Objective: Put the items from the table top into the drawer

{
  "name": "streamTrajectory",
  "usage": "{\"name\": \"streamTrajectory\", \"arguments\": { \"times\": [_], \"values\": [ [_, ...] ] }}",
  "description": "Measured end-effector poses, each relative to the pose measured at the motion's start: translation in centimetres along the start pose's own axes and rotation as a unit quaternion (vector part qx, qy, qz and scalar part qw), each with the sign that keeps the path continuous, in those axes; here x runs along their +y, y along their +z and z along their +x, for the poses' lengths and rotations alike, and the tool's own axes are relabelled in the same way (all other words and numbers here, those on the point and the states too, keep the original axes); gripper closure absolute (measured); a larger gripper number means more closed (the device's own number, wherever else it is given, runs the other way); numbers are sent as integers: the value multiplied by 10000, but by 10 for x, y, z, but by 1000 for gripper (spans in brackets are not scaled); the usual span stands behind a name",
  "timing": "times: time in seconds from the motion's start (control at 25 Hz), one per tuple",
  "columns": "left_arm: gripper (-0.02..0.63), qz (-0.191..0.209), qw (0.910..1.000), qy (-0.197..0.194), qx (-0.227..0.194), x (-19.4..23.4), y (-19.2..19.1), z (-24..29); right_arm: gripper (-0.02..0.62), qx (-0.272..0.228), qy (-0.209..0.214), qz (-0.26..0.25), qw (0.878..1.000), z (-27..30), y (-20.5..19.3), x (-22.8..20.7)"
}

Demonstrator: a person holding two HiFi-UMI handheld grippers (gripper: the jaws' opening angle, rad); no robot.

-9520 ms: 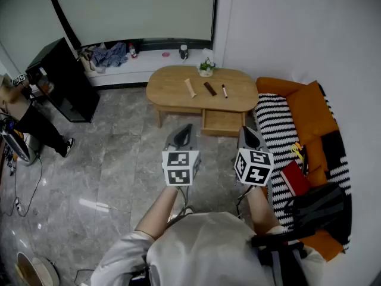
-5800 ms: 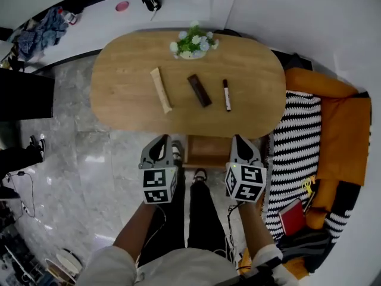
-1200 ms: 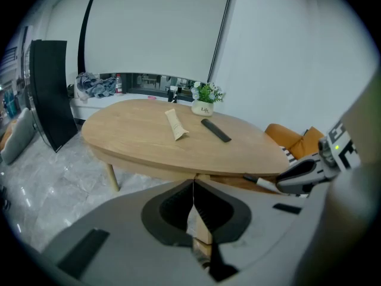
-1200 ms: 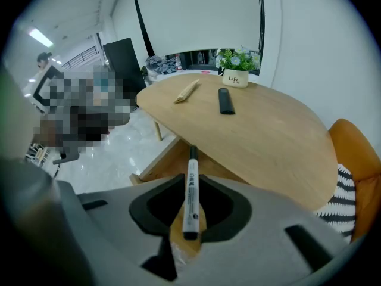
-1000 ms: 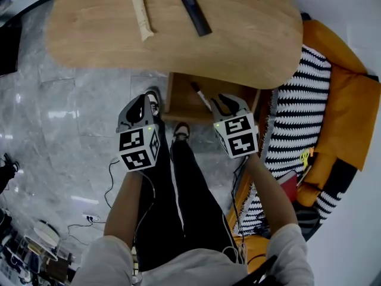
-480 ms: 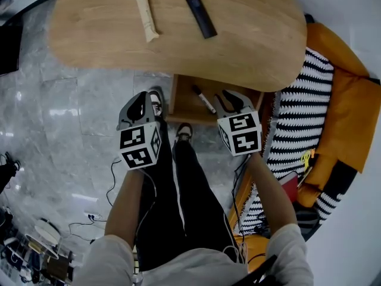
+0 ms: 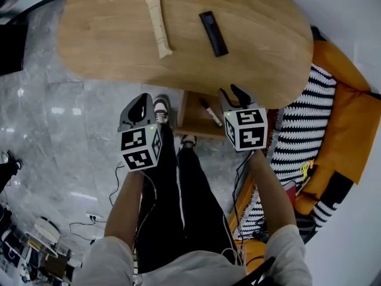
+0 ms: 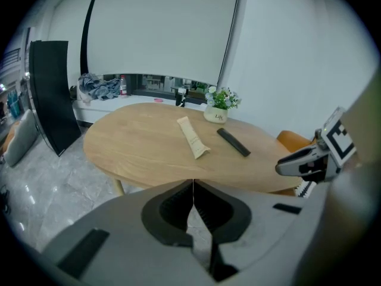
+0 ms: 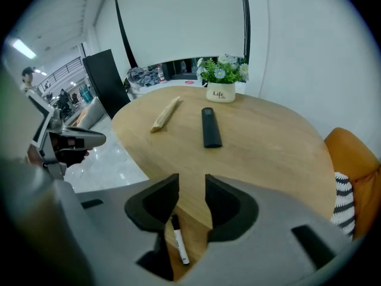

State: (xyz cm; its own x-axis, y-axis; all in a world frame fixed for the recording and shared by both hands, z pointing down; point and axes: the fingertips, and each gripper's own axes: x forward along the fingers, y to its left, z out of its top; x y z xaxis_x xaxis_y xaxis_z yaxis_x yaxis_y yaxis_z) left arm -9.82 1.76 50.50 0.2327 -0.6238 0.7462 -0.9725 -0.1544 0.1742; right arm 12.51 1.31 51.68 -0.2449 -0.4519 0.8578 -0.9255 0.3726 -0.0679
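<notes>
A cream tube [image 7: 159, 25] and a black bar [image 7: 213, 33] lie on the oval wooden table [image 7: 107, 46]. Under the table's near edge the drawer [image 7: 191, 123] stands pulled out, with a marker [image 7: 210, 112] lying in it. My right gripper [image 7: 232, 93] hovers over the drawer's right side at the table edge; its jaws are opening with nothing between them. The right gripper view shows the marker [image 9: 178, 239] below the gap and the black bar [image 9: 209, 127] beyond. My left gripper [image 7: 143, 105] is shut and empty, left of the drawer, facing the tube [image 8: 193, 137].
A flower pot [image 9: 221, 82] stands at the table's far edge. An orange sofa [image 7: 348, 112] with a striped cushion [image 7: 300, 130] flanks the table's right end. The person's legs and shoes [image 7: 161, 109] are between the grippers. A black cabinet [image 8: 50, 94] stands left.
Both grippers have moved away from the drawer's inside toward the table edge. The right jaws stand wider apart than before. The marker stays lying in the drawer.
</notes>
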Motion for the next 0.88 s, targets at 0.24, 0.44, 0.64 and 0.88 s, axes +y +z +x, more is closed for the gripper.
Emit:
{"name": "streamTrajectory", "arguments": {
  "times": [0.24,0.44,0.64,0.88],
  "values": [
    [595,10,10000,62,31,22,25,21,440,-8,-70,71,9999,28,43,-16],
    [595,11,9999,99,37,38,45,42,417,-4,-162,145,9998,54,72,-27],
    [595,41,9999,82,71,52,60,61,403,43,-243,163,9996,80,92,-34],
    [595,157,9996,-85,221,53,67,81,385,148,-322,213,9991,107,109,-44]
  ]
}}
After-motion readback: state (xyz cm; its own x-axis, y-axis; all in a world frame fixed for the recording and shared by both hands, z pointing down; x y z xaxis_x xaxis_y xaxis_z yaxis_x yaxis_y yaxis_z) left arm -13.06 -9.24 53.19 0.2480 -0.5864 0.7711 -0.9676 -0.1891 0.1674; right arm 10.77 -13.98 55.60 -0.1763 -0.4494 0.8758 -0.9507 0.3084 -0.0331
